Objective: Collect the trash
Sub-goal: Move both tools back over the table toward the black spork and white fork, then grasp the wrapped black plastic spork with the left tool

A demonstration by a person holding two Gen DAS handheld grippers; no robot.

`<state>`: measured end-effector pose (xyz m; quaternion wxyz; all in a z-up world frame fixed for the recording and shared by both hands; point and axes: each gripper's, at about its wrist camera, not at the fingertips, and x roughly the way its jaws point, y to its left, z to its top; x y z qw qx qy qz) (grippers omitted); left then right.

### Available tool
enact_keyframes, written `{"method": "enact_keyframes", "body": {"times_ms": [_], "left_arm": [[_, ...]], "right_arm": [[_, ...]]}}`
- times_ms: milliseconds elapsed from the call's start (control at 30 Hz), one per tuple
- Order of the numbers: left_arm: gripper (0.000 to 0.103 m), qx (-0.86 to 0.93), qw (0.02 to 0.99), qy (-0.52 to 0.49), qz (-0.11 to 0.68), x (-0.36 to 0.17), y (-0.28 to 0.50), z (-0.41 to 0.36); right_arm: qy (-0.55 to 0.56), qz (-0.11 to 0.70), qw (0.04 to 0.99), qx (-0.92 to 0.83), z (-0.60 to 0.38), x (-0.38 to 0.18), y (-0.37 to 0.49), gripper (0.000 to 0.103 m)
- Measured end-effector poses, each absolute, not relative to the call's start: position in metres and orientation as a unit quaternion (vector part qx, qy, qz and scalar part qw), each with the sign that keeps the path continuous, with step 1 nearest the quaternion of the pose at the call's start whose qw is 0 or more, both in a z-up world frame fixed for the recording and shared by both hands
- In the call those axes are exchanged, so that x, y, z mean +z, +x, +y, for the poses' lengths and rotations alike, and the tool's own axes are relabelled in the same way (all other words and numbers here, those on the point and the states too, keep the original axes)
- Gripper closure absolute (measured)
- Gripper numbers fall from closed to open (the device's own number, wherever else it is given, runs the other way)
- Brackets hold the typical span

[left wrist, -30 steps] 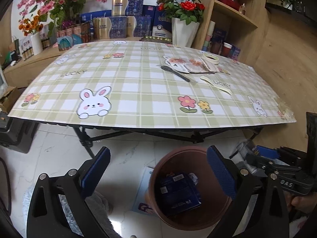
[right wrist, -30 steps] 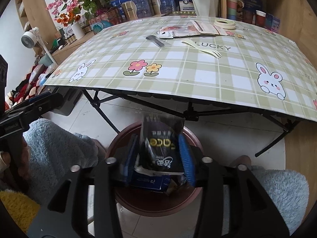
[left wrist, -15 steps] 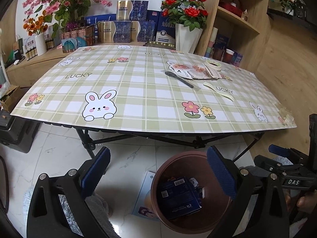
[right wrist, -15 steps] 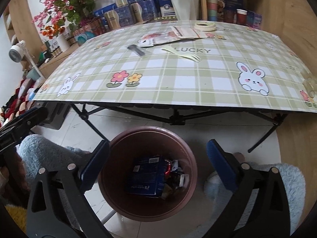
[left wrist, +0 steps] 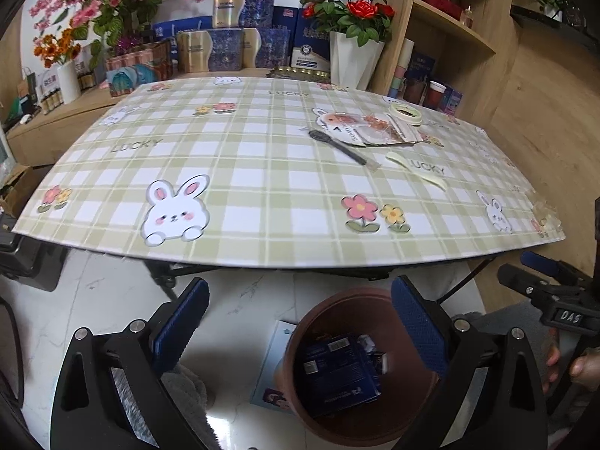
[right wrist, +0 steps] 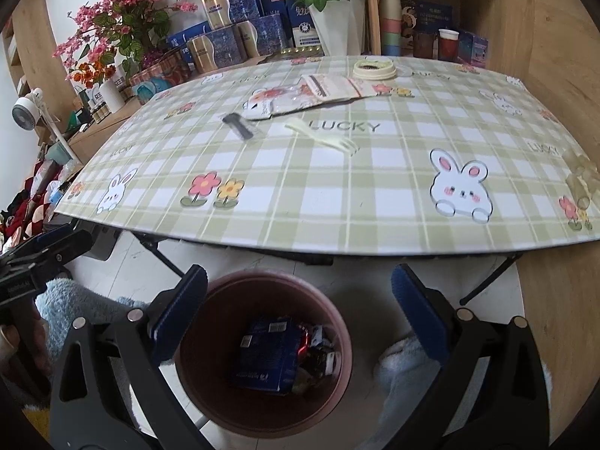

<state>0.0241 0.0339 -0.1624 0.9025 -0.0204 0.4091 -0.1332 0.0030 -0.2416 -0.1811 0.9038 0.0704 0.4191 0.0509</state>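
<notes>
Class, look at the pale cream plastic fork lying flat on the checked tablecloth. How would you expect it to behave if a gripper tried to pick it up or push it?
The pale cream plastic fork looks thin, so it is probably light and a little bendy. It lies flat on the glossy checked tablecloth, so a push would likely make it slide, and pinching it may be awkward.

One table is seen, and on it are counted one cream plastic fork, one wrapped black utensil, one roll of tape and two flat printed packets. Below the near edge of the table one brown bin is counted, holding one dark blue box beside a few smaller wrappers whose number cannot be told. Behind the table one white vase of red roses is counted. Two tools are seen, left and right.
</notes>
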Motion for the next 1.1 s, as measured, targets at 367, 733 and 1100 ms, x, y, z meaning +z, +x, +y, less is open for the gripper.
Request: {"method": "enact_keyframes", "body": {"times_ms": [367, 733, 1100], "left_arm": [[0.022, -0.136, 0.896, -0.026, 0.421, -0.152, 0.113, -0.005], [0.021, -0.113, 0.884, -0.034, 0.452, -0.175, 0.208, -0.05], [0.022, -0.103, 0.882, -0.028, 0.46, -0.184, 0.228, -0.05]], "right_arm": [[0.082, 0.413, 0.906, 0.037, -0.268, -0.179, 0.051, 0.006], [0.08, 0.417, 0.905, 0.012, -0.296, -0.181, 0.102, 0.006], [0.087, 0.415, 0.906, 0.007, -0.311, -0.186, 0.126, 0.006]]}}
